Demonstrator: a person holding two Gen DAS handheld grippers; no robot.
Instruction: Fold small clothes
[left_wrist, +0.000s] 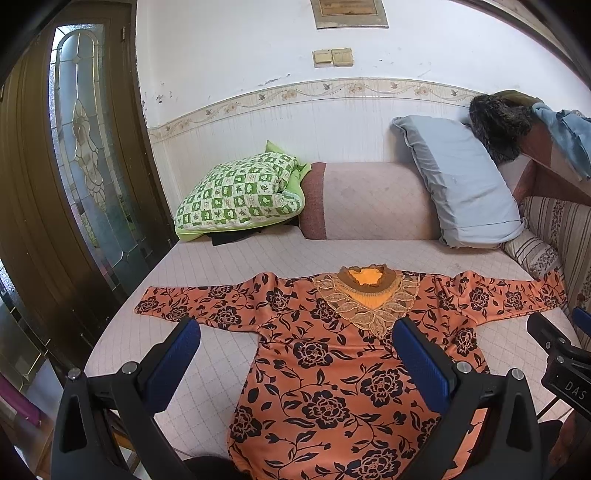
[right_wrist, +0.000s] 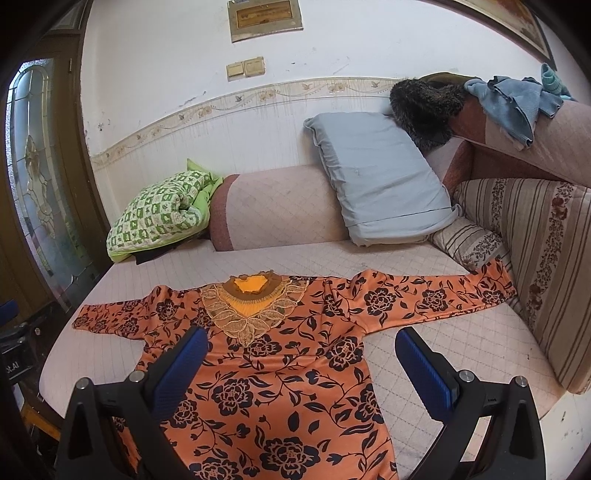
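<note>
Garment: an orange long-sleeved blouse with a black flower print and a lace collar (left_wrist: 332, 354) lies flat, front side up, on the pale quilted sofa seat (left_wrist: 229, 251). Both sleeves are spread out to the sides and the neck points to the wall.

Left gripper: the left gripper (left_wrist: 295, 363) hangs above the lower body of the blouse, with the blue pads wide apart. It holds nothing.

Right gripper: the right gripper (right_wrist: 301, 369) hangs above the right half of the blouse, jaws also wide apart and holding nothing.

Stage: I judge that folding is not yet begun, because no edge is turned over.

Surroundings: a green checked quilted cushion (left_wrist: 240, 192) and a grey-blue pillow (left_wrist: 461, 181) lean at the back of the seat, well apart from the blouse. The right sleeve end (right_wrist: 495, 284) reaches the striped flowery sofa cushion (right_wrist: 535, 266).

Risk, grip: the cloth looks thin and smooth, so a pad may catch only one layer or slide off, and the fold becomes crooked.

Risk, seat: the seat cover is soft; a pinch that goes too deep may take the cover together with the blouse.

Risk, sleeve: the right sleeve end may drag on the striped cushion and bunch.

Risk, collar: the lace may wrinkle if the fold crosses it.
</note>
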